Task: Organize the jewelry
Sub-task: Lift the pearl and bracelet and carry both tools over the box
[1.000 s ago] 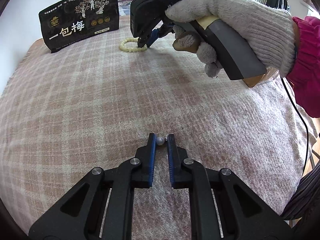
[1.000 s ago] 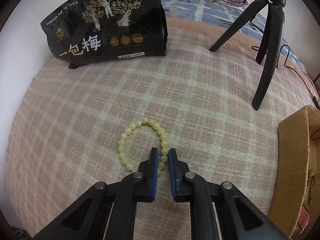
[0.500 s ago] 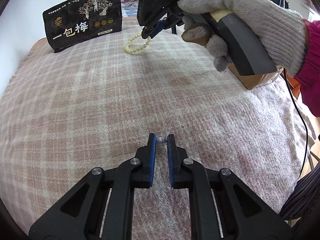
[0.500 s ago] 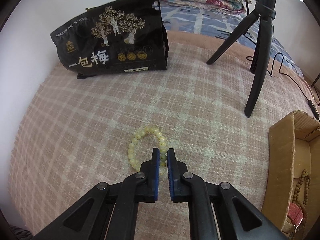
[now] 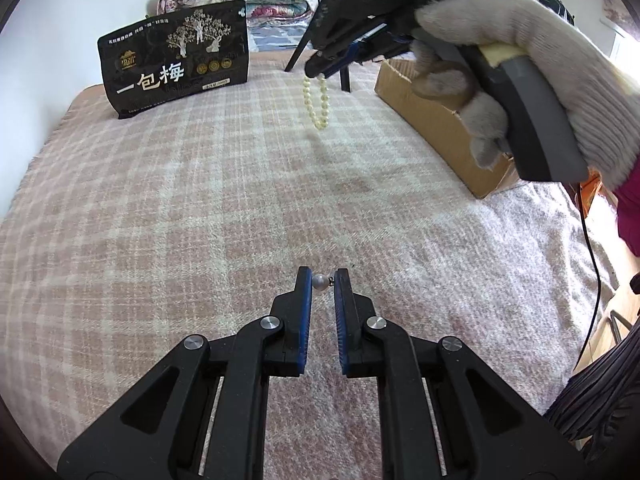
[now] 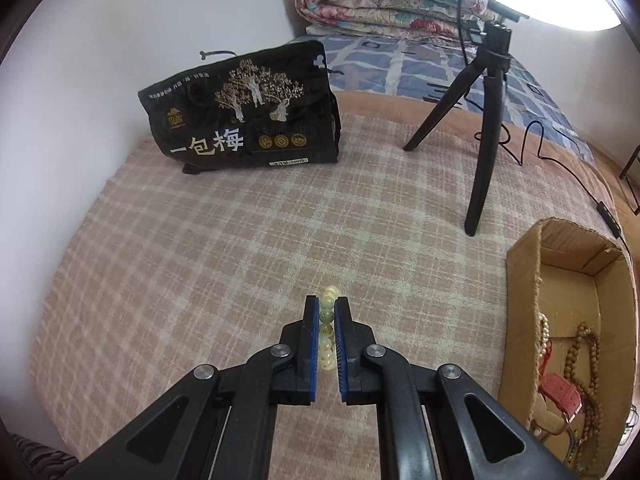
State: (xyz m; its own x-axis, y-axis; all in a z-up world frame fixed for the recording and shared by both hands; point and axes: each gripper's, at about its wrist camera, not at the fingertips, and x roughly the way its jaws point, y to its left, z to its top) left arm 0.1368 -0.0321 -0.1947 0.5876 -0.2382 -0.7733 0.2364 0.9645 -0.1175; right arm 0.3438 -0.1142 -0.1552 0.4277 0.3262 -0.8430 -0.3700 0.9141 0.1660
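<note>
My right gripper (image 6: 327, 304) is shut on a pale yellow bead bracelet (image 6: 326, 334) and holds it above the plaid blanket. In the left wrist view the bracelet (image 5: 318, 100) hangs free from the right gripper (image 5: 320, 70) at the upper right. My left gripper (image 5: 322, 280) is shut on a small pearl earring (image 5: 320, 281) low over the blanket (image 5: 200, 208). A cardboard box (image 6: 524, 280) at the right holds several bead strings (image 6: 582, 360) and a red item.
A black snack bag (image 6: 248, 124) stands at the back left against the wall. A black tripod (image 6: 484, 128) with a cable stands at the back right near the box. Folded quilts (image 6: 392, 4) lie behind.
My right gripper closed on the bracelet, lifted it off the blanket and moved right toward the box. The left gripper stayed put holding the pearl earring.
</note>
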